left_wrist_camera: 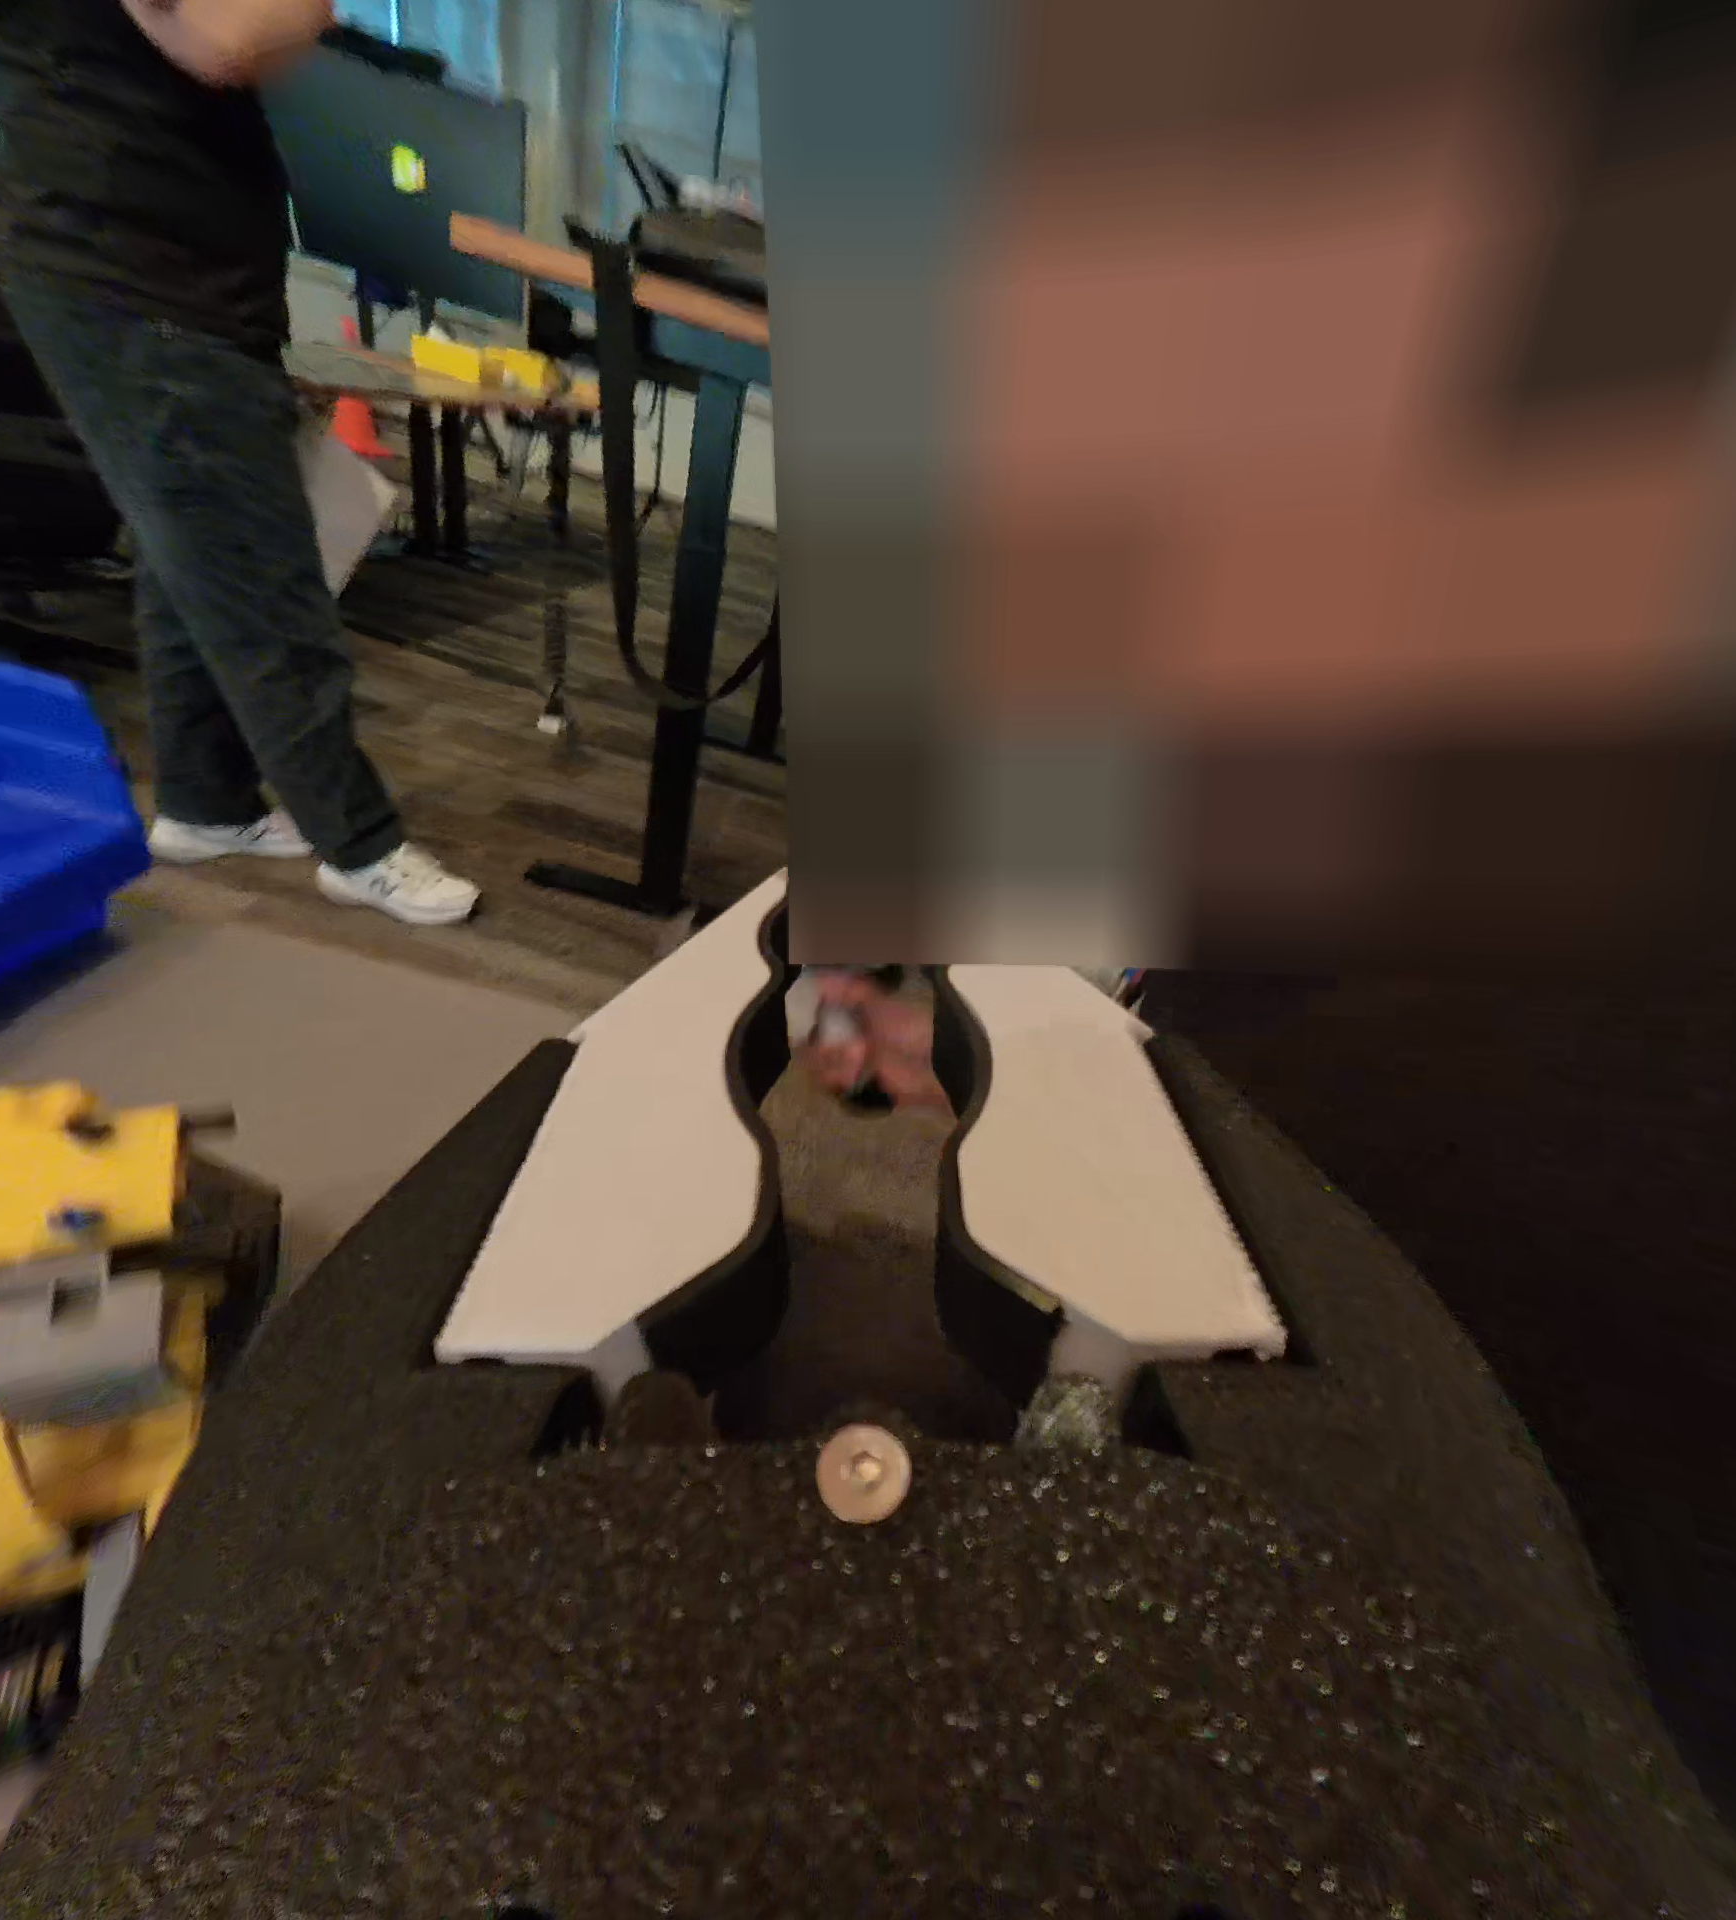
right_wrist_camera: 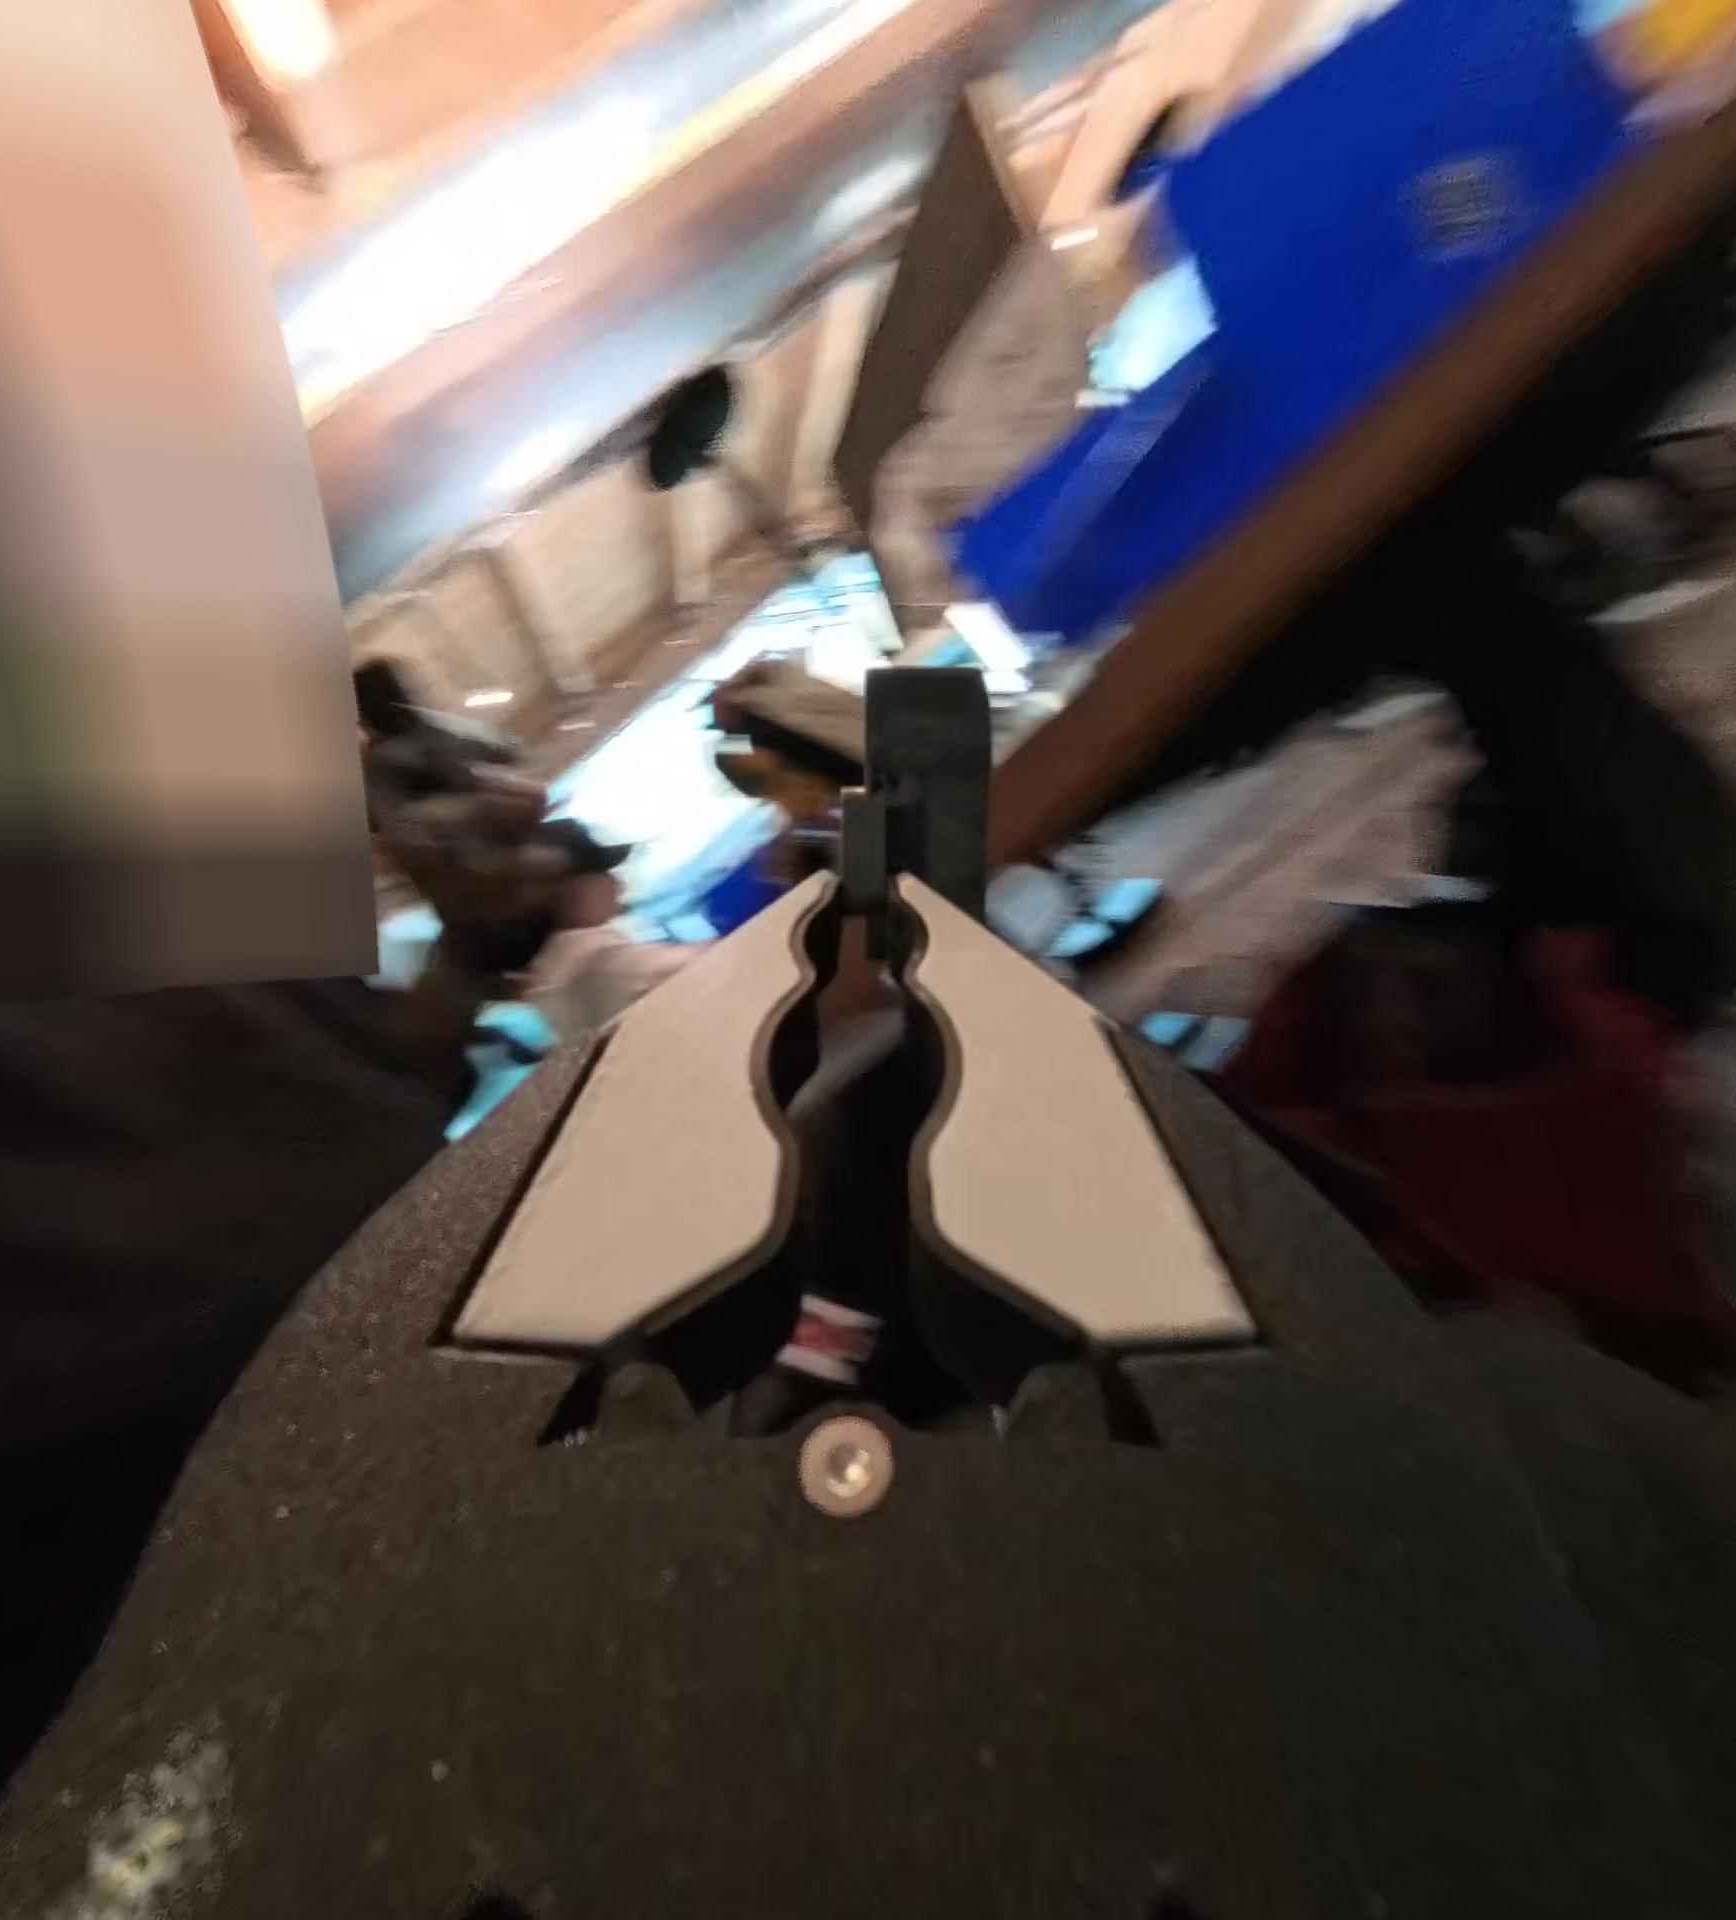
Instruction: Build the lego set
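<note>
Left wrist view shows our left gripper (left_wrist_camera: 859,997) parted, holding nothing; our right gripper (right_wrist_camera: 862,914) pinches a black part (right_wrist_camera: 921,774).

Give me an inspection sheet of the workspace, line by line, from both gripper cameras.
Surface: grey mat beside wood-look floor.
Job's things: small black part pinched at the right gripper's tips.
Clutter: blue bin; yellow block device at left; orange cone.
Grippers: left gripper open, nothing between its fingers; right gripper shut on the black part.
Cables: black strap and a cord hanging by a desk leg.
Surroundings: standing person, desks, monitor; right wrist view badly motion-blurred.
</note>
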Demonstrator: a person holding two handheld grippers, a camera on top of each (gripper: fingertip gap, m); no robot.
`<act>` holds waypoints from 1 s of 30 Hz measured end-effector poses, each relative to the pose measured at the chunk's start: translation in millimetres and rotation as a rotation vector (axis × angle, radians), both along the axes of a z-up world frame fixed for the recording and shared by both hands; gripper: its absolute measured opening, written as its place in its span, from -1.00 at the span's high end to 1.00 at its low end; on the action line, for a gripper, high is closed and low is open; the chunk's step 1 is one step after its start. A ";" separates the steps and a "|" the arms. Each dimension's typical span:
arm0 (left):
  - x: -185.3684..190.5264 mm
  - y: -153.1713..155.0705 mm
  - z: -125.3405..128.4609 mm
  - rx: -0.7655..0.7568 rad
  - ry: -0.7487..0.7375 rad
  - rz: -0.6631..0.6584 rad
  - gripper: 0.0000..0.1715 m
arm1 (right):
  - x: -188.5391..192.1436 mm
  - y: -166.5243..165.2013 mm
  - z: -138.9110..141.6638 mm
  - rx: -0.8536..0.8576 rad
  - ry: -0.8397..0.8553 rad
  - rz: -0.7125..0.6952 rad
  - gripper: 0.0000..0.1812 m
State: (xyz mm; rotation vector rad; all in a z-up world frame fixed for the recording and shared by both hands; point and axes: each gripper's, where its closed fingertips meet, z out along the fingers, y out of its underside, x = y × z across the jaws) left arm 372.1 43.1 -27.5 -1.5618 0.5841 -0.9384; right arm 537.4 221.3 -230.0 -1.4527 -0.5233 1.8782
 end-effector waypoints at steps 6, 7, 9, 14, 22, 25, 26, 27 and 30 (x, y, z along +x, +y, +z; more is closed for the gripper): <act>1.9 -53.3 -51.1 0.056 0.253 -0.055 0.75 | -49.5 -155.7 148.6 0.007 0.288 0.431 0.92; 3.3 -63.4 -53.2 0.078 0.259 -0.081 0.74 | -61.9 -178.7 157.5 0.014 0.289 0.468 0.92; 5.5 -82.9 -52.4 0.101 0.231 -0.125 0.73 | -89.3 -219.0 167.9 0.018 0.266 0.527 0.92; -1.2 -134.1 -37.5 0.132 0.133 -0.149 0.72 | -148.5 -284.0 190.5 0.059 0.251 0.543 0.92; -69.7 -186.2 -36.4 0.171 0.132 0.121 0.71 | -211.3 -338.0 195.0 0.072 0.210 0.685 0.91; -102.2 -193.0 -51.2 0.142 0.121 0.224 0.71 | -235.5 -327.0 196.6 0.075 0.168 0.685 0.91; -113.0 -192.8 -56.4 0.127 0.115 0.250 0.71 | -243.9 -321.8 198.2 0.072 0.159 0.687 0.91; -123.7 -191.0 -60.5 0.112 0.102 0.272 0.71 | -252.1 -317.1 199.4 0.073 0.153 0.691 0.91; -152.2 -182.2 -72.0 0.073 0.031 0.297 0.71 | -282.0 -301.4 196.9 0.109 0.115 0.668 0.92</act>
